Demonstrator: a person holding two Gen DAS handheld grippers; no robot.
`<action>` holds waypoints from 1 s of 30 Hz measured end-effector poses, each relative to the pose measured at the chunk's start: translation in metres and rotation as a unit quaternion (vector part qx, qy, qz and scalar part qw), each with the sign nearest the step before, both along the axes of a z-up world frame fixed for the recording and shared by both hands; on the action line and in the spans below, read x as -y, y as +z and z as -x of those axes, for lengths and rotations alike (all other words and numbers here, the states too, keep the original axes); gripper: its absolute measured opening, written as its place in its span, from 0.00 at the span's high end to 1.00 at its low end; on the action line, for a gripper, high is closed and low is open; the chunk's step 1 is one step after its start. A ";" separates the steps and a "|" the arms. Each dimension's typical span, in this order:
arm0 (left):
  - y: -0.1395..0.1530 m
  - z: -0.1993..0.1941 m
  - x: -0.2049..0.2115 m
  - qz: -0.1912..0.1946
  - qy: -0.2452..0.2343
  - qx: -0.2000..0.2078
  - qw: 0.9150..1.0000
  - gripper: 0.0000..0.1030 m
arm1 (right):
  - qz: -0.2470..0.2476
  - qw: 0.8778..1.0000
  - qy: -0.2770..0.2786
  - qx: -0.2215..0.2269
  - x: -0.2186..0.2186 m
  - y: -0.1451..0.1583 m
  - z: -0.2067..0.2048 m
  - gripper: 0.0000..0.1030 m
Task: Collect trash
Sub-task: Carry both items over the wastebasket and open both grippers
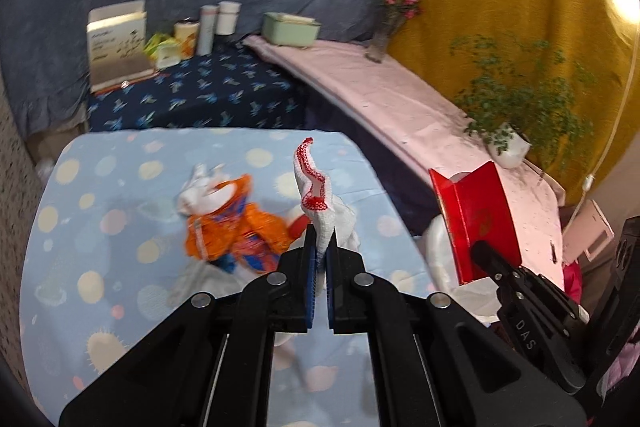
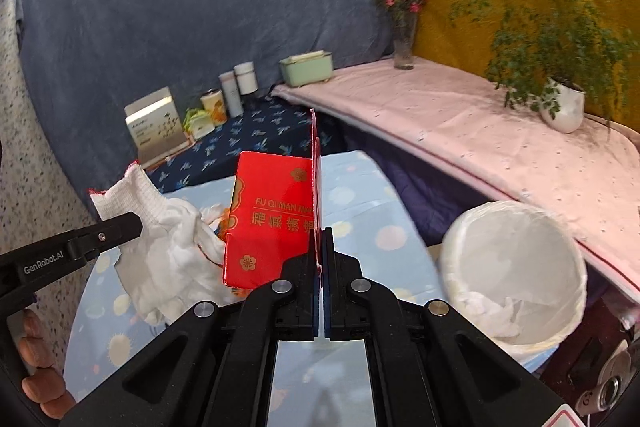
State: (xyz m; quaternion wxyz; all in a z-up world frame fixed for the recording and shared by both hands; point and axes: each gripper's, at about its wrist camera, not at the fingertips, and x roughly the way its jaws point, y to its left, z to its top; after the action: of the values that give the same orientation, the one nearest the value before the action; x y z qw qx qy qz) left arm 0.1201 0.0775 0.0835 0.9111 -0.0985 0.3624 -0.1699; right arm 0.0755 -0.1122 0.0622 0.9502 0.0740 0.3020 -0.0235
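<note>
My left gripper [image 1: 320, 247] pinches a white glove [image 1: 320, 203] above the table [image 1: 80, 227]; my right gripper [image 2: 320, 251] clamps a red box [image 2: 268, 219] by its flap. I should swing both over the bin [image 2: 516, 267] past the table's right edge, then release low.

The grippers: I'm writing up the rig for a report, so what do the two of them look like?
Both are matte black, angular linkage frames with round silver pivot pins. The left gripper and right gripper each carry blue ribbed pads on the inner finger faces. White lettering shows on the side: "GenRobot.AI" on the left, "DAS" on the right. No cables visible.
</note>
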 end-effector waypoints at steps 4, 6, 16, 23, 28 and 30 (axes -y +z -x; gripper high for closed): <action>0.018 0.007 0.038 0.001 -0.038 0.017 0.999 0.97 | 0.003 1.000 -0.029 0.011 0.031 0.009 0.015 0.99; 0.025 0.012 0.059 0.001 -0.061 0.025 0.998 0.97 | 0.007 0.999 -0.045 0.016 0.046 0.012 0.022 0.99; 0.040 0.023 0.158 -0.010 -0.147 0.045 0.988 0.97 | 0.015 0.992 -0.123 0.027 0.127 0.020 0.048 0.99; 0.034 0.021 0.210 -0.013 -0.190 0.045 0.981 0.96 | 0.011 0.987 -0.161 0.017 0.172 0.014 0.058 0.99; 0.024 0.015 0.239 -0.015 -0.215 0.038 0.976 0.96 | 0.003 0.984 -0.177 0.003 0.196 0.005 0.057 0.99; 0.019 0.015 0.250 -0.022 -0.221 0.038 0.974 0.96 | 0.003 0.983 -0.182 -0.002 0.202 0.002 0.056 0.99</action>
State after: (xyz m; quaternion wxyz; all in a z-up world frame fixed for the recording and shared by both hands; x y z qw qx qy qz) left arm 0.1054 -0.1727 0.1026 0.8660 0.0109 0.3444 -0.3624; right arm 0.0197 -0.3145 0.0640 0.9294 0.1253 0.2857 -0.1974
